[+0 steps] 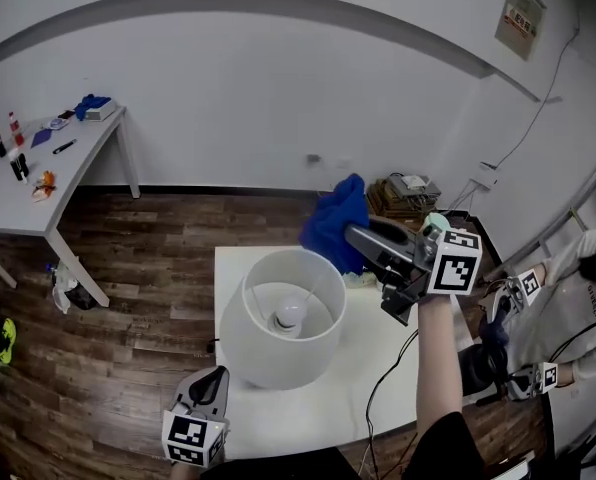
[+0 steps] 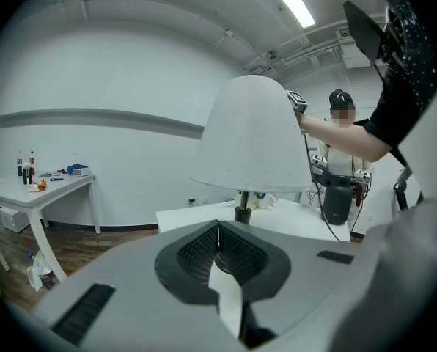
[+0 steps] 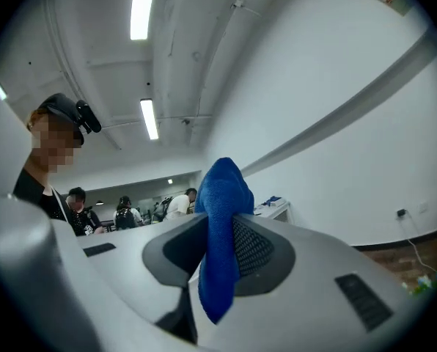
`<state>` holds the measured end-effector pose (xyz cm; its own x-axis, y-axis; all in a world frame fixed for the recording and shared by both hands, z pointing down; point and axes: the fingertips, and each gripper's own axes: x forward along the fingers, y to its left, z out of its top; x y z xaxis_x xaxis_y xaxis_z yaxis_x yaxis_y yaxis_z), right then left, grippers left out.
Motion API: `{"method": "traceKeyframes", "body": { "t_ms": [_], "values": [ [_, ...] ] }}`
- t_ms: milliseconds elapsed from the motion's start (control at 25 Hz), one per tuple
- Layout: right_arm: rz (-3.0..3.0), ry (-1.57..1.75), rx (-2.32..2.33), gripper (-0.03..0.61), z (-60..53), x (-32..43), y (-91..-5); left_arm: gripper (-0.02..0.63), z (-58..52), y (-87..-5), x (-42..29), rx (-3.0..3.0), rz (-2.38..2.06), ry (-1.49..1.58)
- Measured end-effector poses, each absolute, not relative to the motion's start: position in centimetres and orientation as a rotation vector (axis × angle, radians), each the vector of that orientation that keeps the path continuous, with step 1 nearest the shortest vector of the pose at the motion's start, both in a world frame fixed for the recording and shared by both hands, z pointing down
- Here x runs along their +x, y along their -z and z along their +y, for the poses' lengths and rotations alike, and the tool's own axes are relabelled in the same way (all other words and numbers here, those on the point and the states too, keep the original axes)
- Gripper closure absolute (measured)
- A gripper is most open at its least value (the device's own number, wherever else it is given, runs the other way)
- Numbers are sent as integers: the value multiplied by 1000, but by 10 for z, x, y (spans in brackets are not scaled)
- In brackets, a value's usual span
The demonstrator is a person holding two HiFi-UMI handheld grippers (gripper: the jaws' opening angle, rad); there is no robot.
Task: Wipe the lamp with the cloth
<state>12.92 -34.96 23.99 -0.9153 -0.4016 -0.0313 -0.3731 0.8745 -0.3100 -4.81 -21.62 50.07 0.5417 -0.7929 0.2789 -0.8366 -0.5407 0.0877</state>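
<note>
Side table (image 1: pixel 38 193) left, bottles (image 1: pixel 8 143) on it; wall notice (image 1: pixel 521 16); wood floor (image 1: pixel 148 258).

So the main white tabletop (image 1: pixel 308 408) sits in the middle of the room, and the only big thing on it is the lamp (image 1: pixel 283 318), standing upright toward the left side. A black cable (image 1: pixel 376 388) snakes across the right part, and there are some small pale bits (image 1: pixel 359 280) just behind the lamp, can't tell what. Off to the left there's a second tabletop (image 1: pixel 23 208) with a few bottles (image 1: pixel 8 146), a pen (image 1: pixel 64 147), something orange (image 1: pixel 44 182) and a blue bundle (image 1: pixel 91 103). The wooden floor (image 1: pixel 148 268) has a white bag (image 1: pixel 66 290) by that table's leg and a brown box (image 1: pixel 403 198) by the wall.
</note>
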Motion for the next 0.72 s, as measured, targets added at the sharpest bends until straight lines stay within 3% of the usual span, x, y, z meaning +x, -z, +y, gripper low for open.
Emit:
{"method": "traceKeyframes", "body": {
  "t_ms": [240, 720],
  "values": [
    [3053, 682, -413, 488, -361, 103, -275, 603, -212, -498, -49, 2546, -1405, -297],
    [3112, 1069, -621, 488, -383, 123, -411, 603, -220, -501, -52, 2535, -1436, -299]
  ]
}}
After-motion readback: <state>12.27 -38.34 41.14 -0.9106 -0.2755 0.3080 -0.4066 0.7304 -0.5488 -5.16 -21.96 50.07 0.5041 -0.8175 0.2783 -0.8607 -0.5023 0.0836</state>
